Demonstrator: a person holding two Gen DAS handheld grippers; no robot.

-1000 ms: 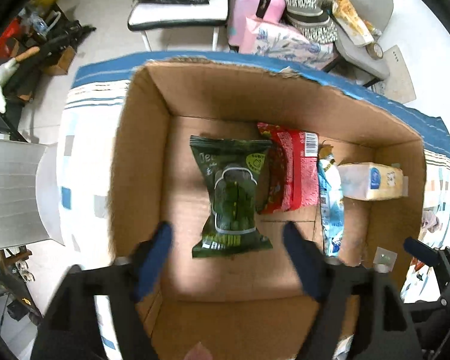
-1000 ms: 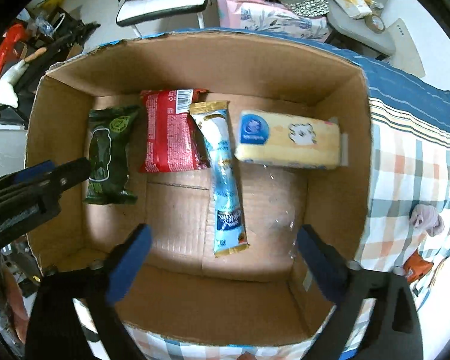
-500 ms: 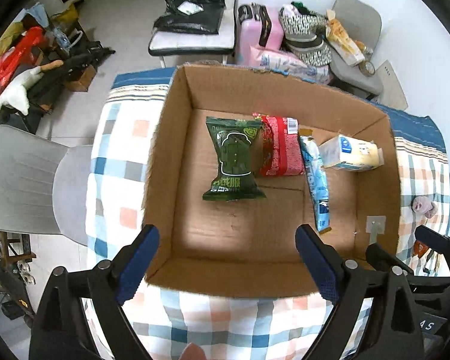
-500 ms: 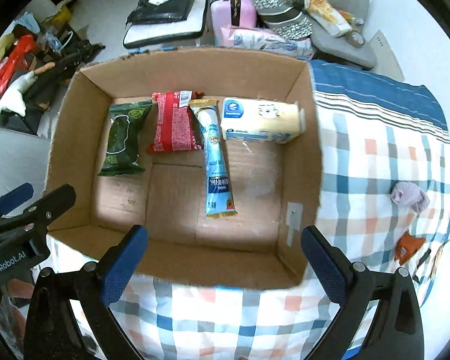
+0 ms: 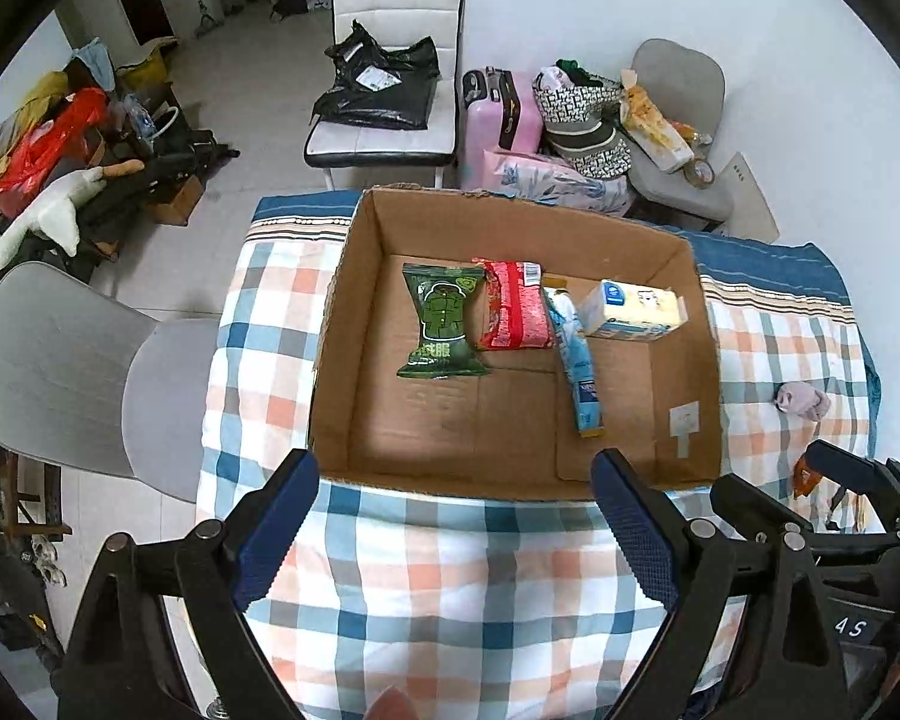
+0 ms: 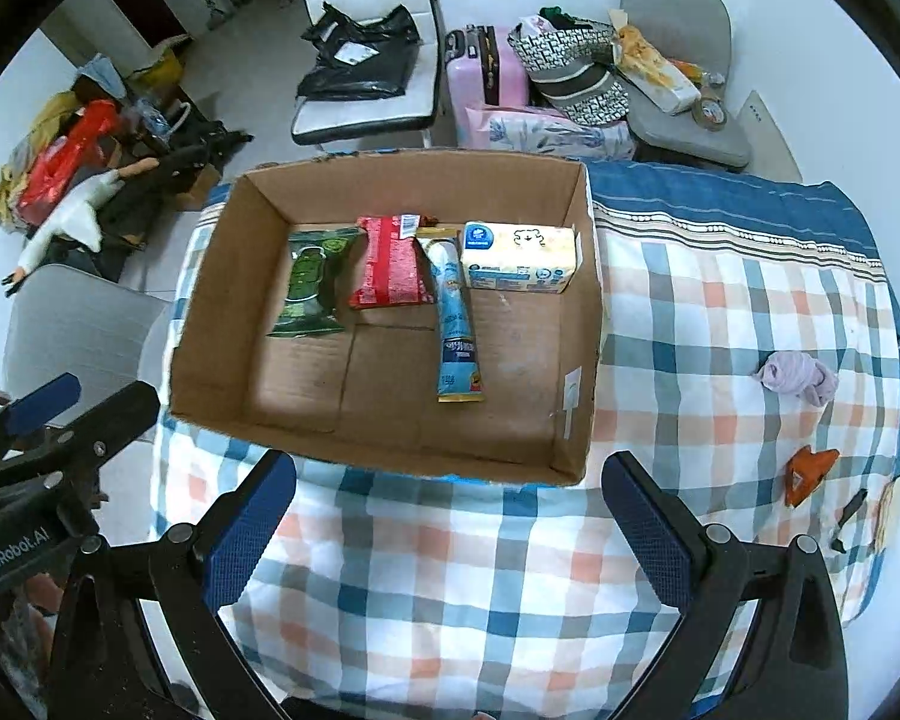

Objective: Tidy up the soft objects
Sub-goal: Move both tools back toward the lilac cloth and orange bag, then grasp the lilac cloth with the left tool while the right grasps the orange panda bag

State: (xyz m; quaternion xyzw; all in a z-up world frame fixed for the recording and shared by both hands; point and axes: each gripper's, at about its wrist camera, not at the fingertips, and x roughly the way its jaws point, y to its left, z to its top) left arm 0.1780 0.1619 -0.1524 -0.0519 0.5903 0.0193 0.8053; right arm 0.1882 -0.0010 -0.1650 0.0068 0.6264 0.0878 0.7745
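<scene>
Since a second ago both claws have pulled up and back out of the open brown cardboard box; then they hung inside it over the packets, now they hover above the near strip of checked blue, orange and white cloth in front of its near wall. The left claw had its jaws just opening wider in that time, and they now stand wide apart with nothing between them. The right claw is likewise spread wide and empty.

The box's contents lie in a row along its far wall: a green snack packet at the left, a red snack packet touching it, a long blue tube-shaped packet running toward the near side, and a pale yellow tissue pack at the right. The near half of the box floor is bare cardboard.

To the right of the box the cloth is open, with a small crumpled lilac cloth and a small orange item lying well apart from the box, toward the right edge. A grey chair stands beside the left edge.
</scene>
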